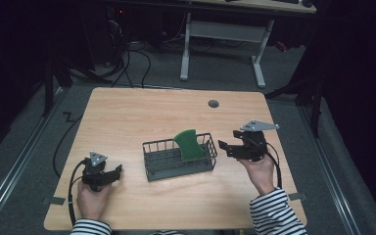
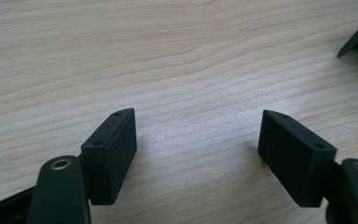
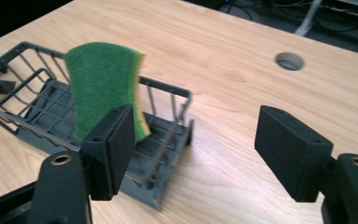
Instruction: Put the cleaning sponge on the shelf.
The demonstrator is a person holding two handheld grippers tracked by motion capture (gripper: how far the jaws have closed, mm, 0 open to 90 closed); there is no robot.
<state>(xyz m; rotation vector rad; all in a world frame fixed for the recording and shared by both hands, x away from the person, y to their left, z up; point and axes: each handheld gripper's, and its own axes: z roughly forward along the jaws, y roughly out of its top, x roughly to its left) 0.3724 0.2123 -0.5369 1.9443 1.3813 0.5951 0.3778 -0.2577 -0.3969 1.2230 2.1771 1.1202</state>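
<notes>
From the high view, a wooden table [image 1: 127,117] is seen with a grey wire basket [image 1: 178,157] between two hand-held grippers. A green sponge [image 1: 188,144] stands upright in the basket's end nearer the right gripper [image 1: 226,146]; the left gripper [image 1: 116,171] is held apart from the other end.

In the left gripper view, the jaws are spread wide over bare wood — nothing is held.

In the right gripper view, the jaws are likewise wide open and empty — the sponge and basket lie ahead, beyond the left-hand jaw.
</notes>
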